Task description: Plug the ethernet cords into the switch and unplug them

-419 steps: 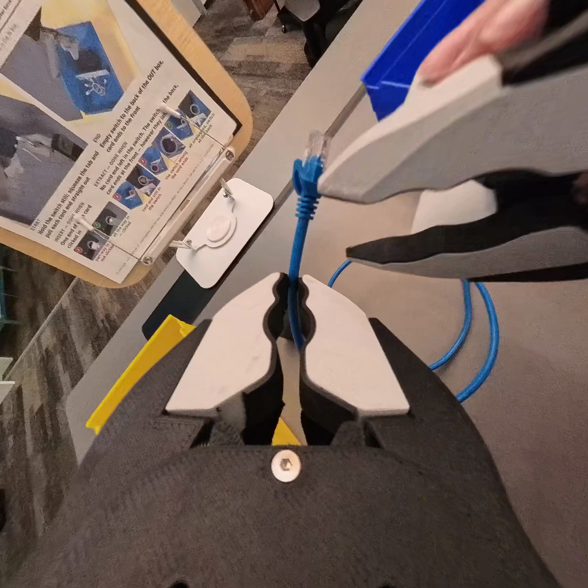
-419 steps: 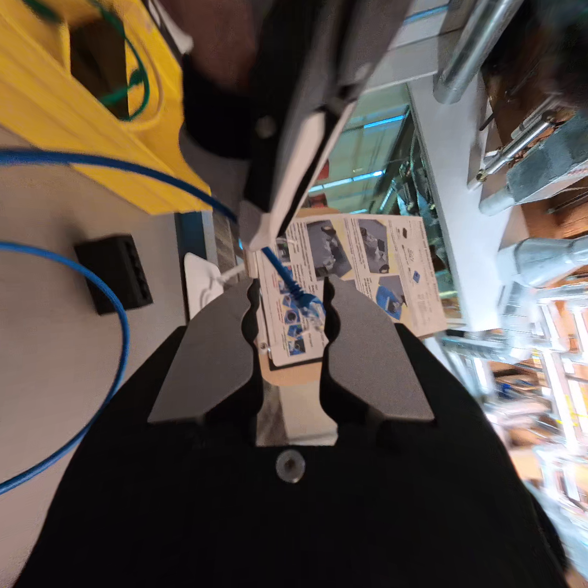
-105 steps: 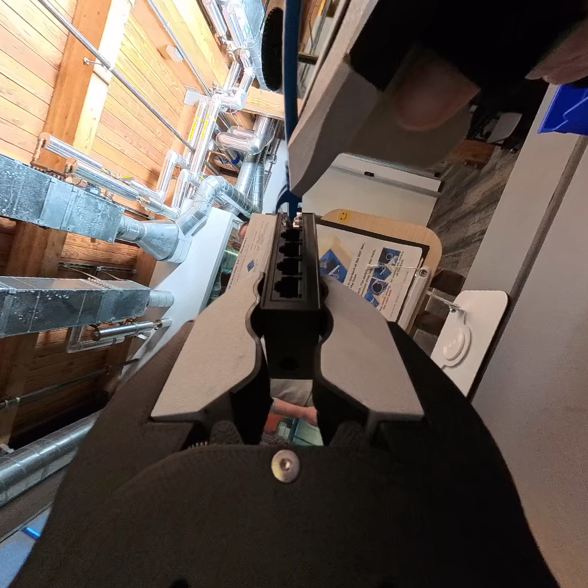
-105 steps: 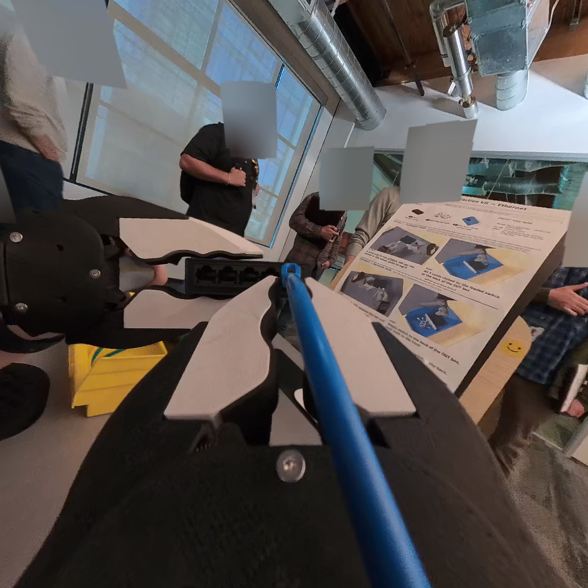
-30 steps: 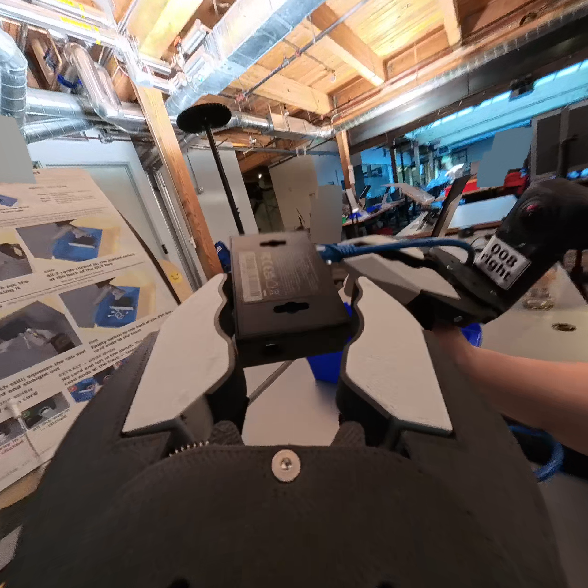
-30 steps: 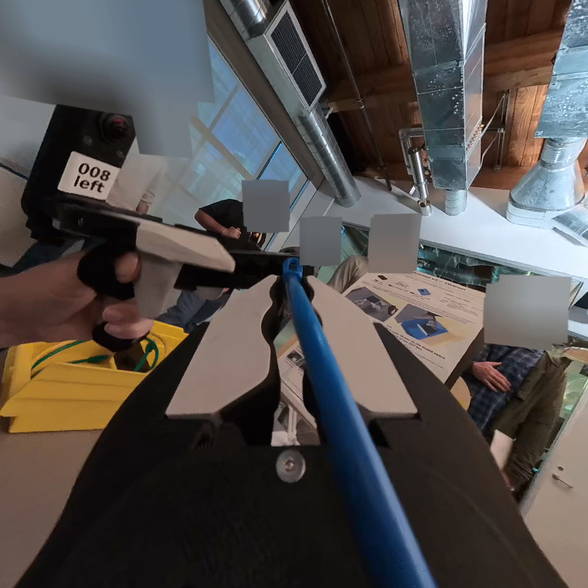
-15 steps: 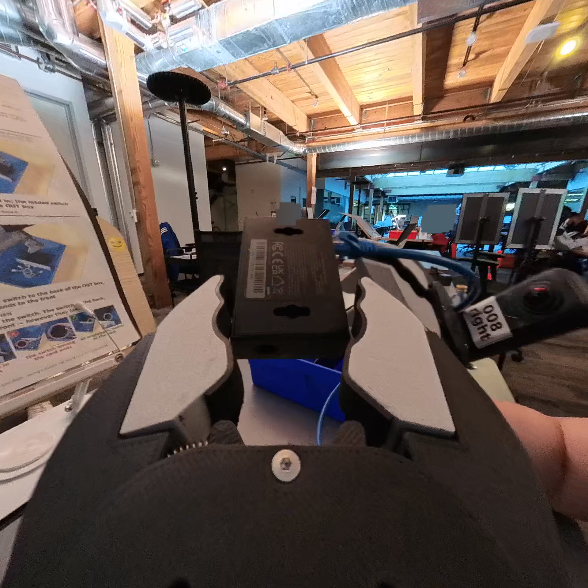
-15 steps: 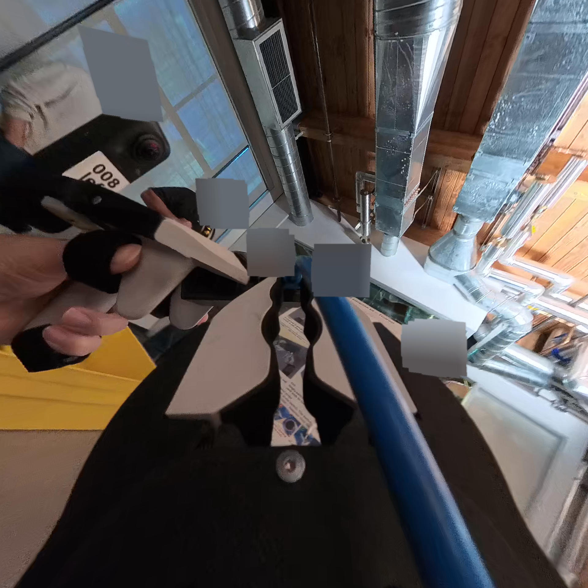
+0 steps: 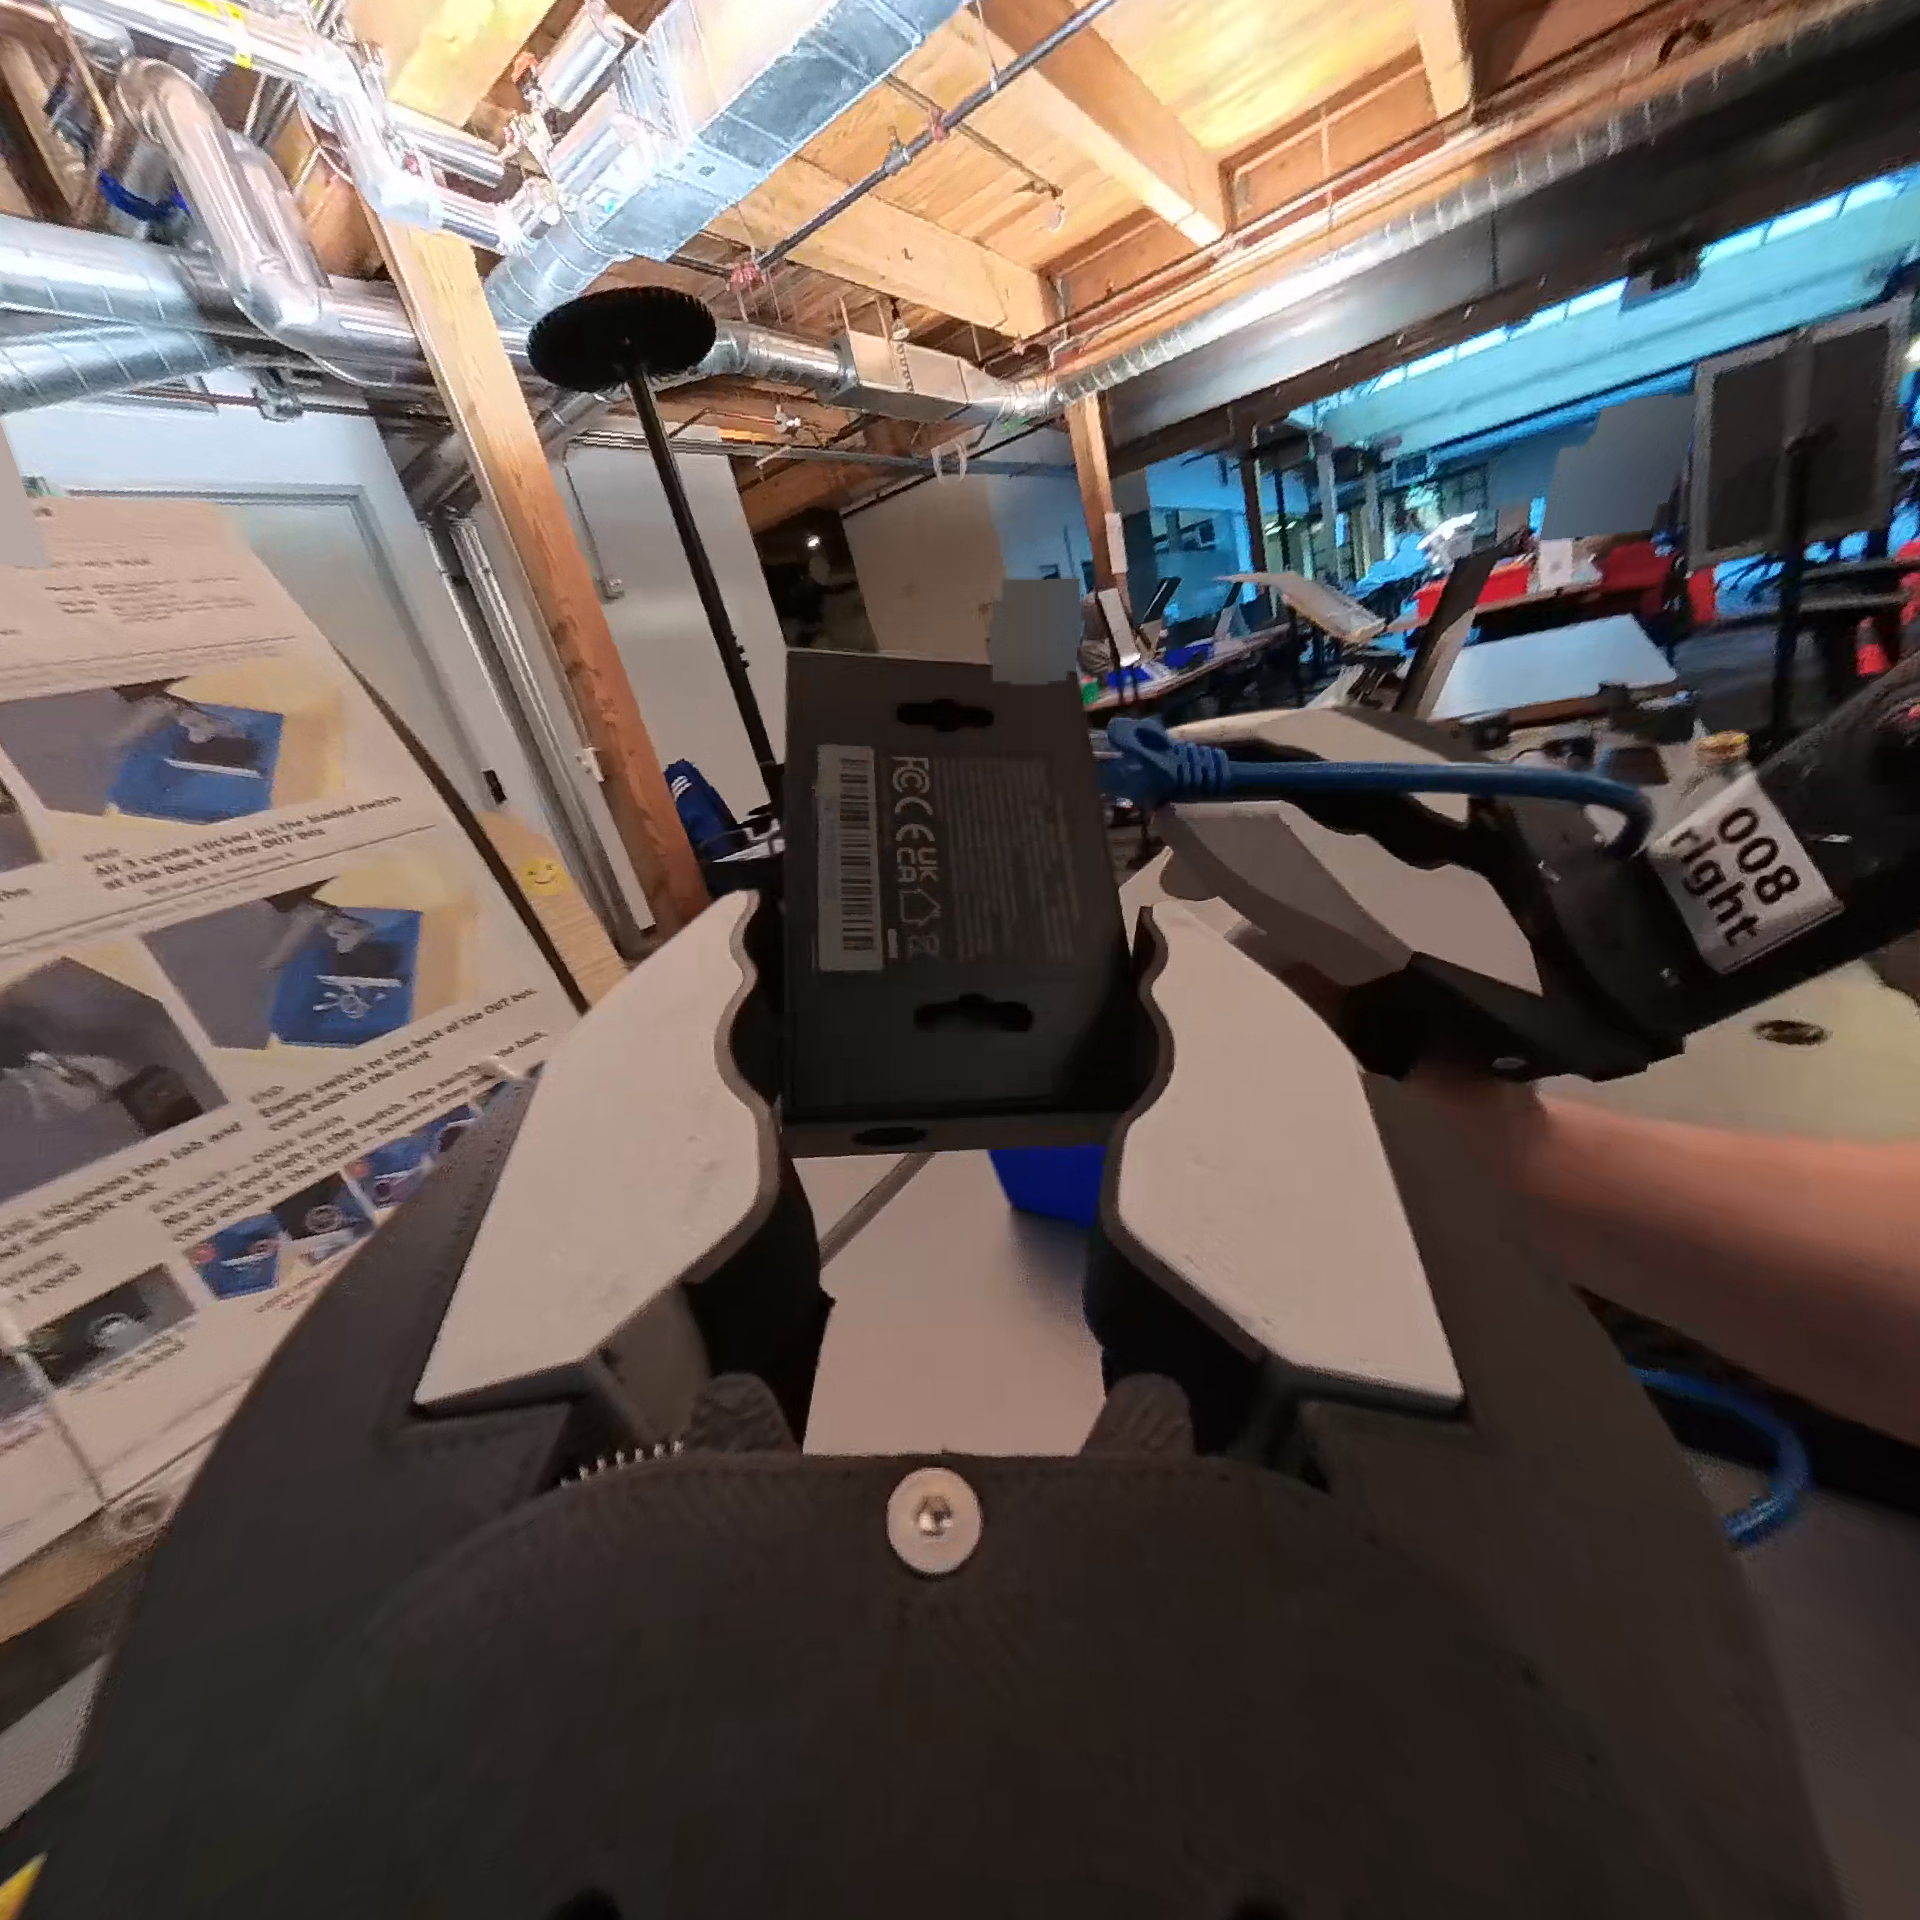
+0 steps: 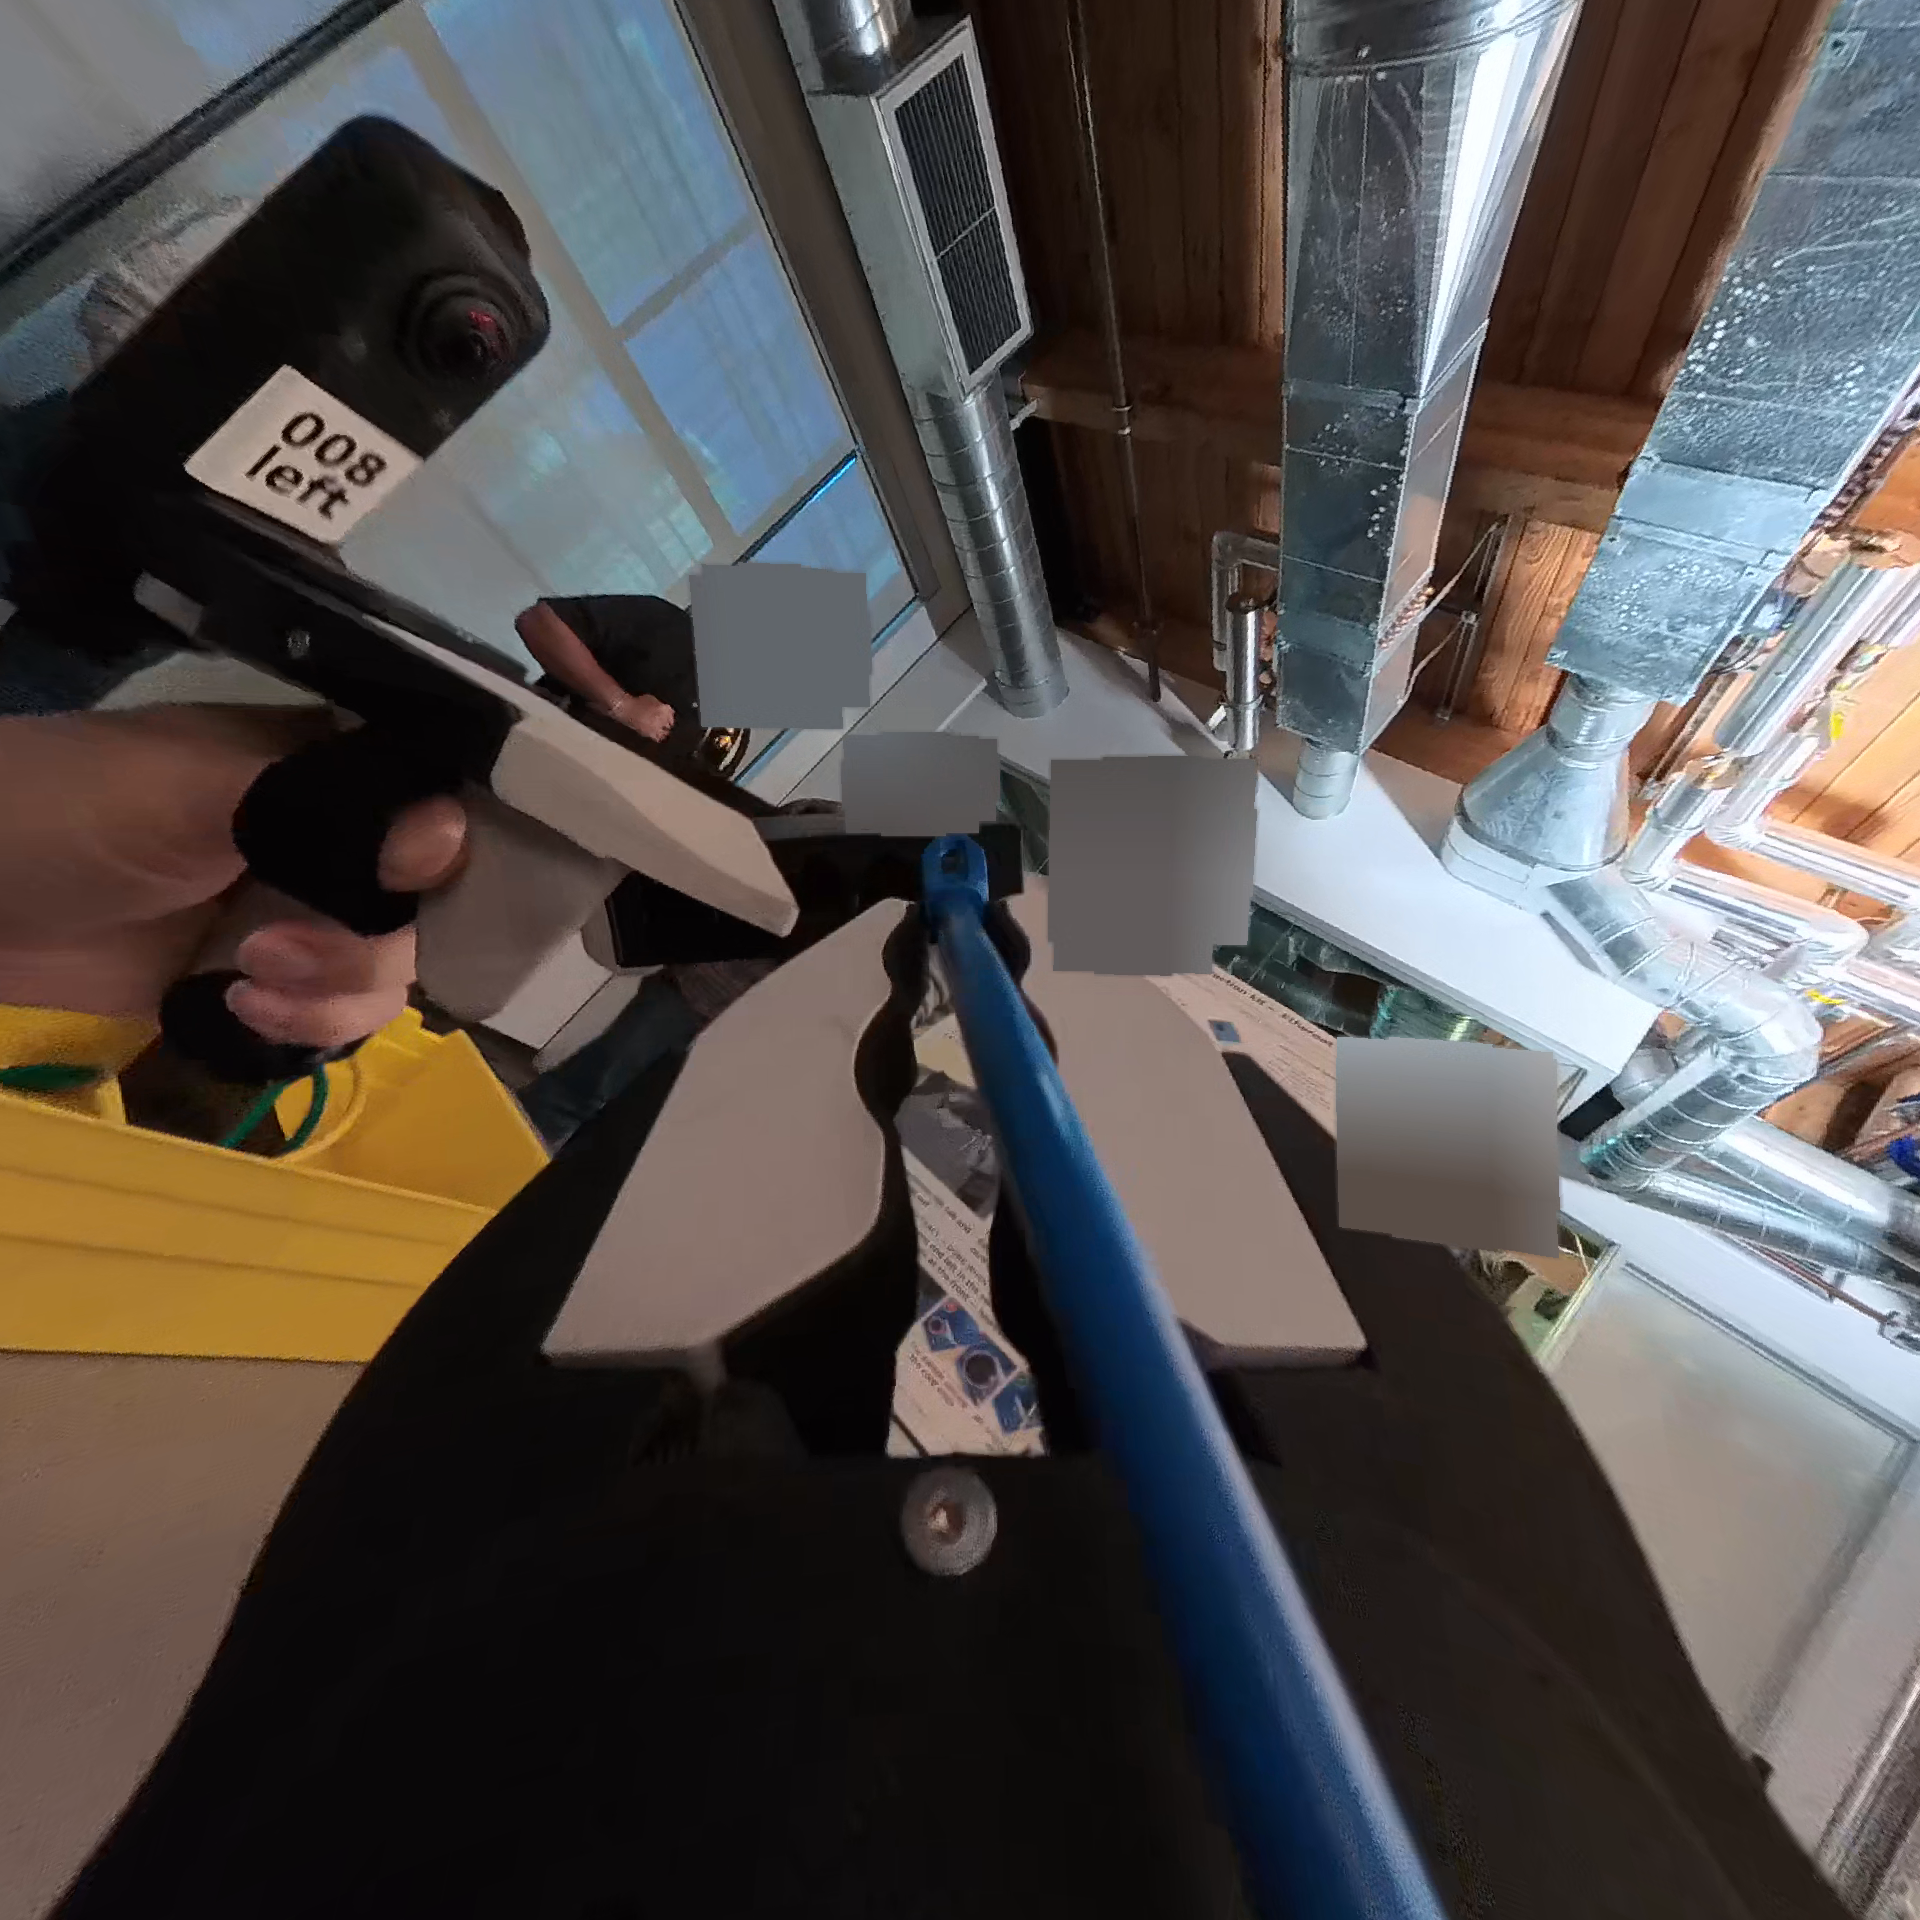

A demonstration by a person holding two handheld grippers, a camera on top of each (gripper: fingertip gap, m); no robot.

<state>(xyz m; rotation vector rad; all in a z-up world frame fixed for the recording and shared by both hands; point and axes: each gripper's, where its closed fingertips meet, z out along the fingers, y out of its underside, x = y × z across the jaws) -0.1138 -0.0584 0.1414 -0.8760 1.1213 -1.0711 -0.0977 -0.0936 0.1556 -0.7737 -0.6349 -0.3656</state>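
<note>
My left gripper (image 9: 943,925) is shut on the black switch (image 9: 945,883) and holds it in the air, its labelled underside towards the camera. My right gripper (image 9: 1195,795) comes in from the right, shut on the blue ethernet cord (image 9: 1351,779). The cord's plug (image 9: 1138,753) meets the switch's right side near its far end; I cannot tell whether it is seated. In the right wrist view the cord (image 10: 1039,1101) runs between my right gripper's (image 10: 956,920) fingers to the plug (image 10: 951,862) at the switch (image 10: 686,935), held by the left gripper (image 10: 665,821).
An instruction poster (image 9: 208,935) leans at the left beside a wooden post (image 9: 540,582) and a black stand pole (image 9: 686,582). A blue bin (image 9: 1044,1179) sits on the table below the switch. A yellow bin (image 10: 208,1226) with a green cord (image 10: 286,1107) stands left. People stand behind.
3.5 s ago the switch's ports faced the left camera; now its underside does. In the last second both grippers tilted together, the plug staying at the switch's side.
</note>
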